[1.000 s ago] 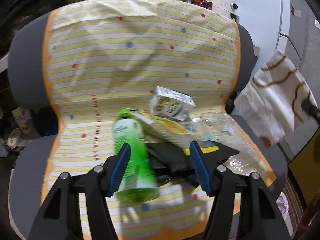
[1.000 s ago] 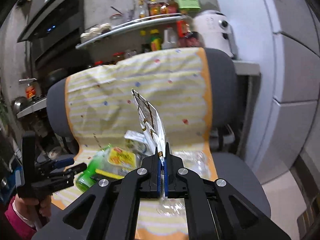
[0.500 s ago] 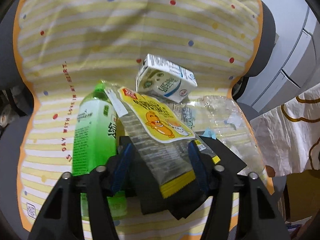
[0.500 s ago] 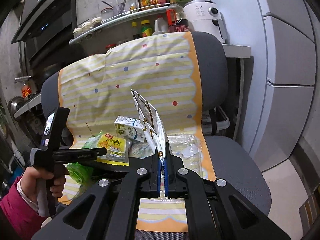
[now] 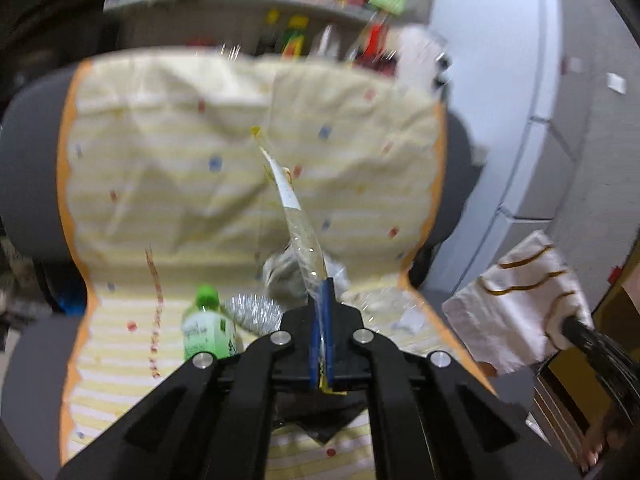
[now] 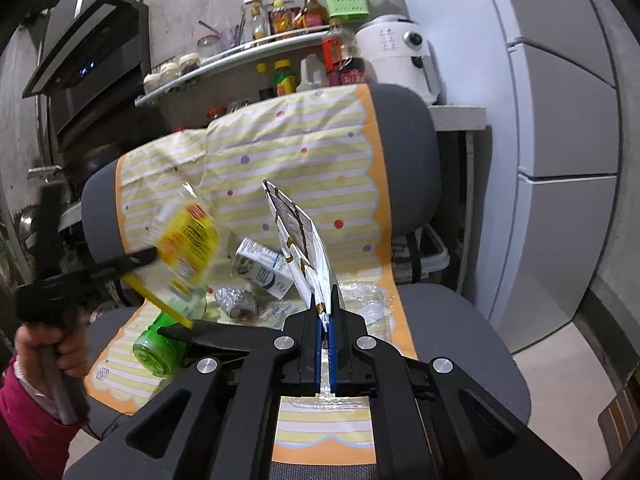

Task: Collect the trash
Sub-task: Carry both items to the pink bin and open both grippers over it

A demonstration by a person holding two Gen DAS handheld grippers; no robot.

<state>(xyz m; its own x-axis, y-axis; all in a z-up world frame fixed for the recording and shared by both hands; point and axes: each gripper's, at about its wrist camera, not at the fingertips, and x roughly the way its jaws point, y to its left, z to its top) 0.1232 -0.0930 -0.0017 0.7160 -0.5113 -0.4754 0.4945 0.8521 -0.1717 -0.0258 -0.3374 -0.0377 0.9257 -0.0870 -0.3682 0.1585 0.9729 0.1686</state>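
My left gripper (image 5: pixel 321 292) is shut on a clear and yellow snack wrapper (image 5: pixel 298 220) and holds it edge-on above the chair seat; the wrapper also shows in the right wrist view (image 6: pixel 188 236). My right gripper (image 6: pixel 328 308) is shut on a white bag with brown lines (image 6: pixel 304 240), seen from the left wrist too (image 5: pixel 520 304). On the seat lie a green bottle (image 6: pixel 160 344), a small milk carton (image 6: pixel 262 268), a crumpled foil ball (image 6: pixel 236 302) and clear plastic (image 6: pixel 364 300).
The trash lies on a grey chair (image 6: pixel 404 152) covered by a yellow striped cloth (image 6: pixel 288 160). A black sheet (image 6: pixel 208 334) lies at the seat's front. A shelf with bottles (image 6: pixel 280 40) and a grey fridge (image 6: pixel 560 120) stand behind and to the right.
My left gripper has shut on the snack wrapper and lifted it off the pile. The foil ball under it now shows. My right gripper still holds the bag.
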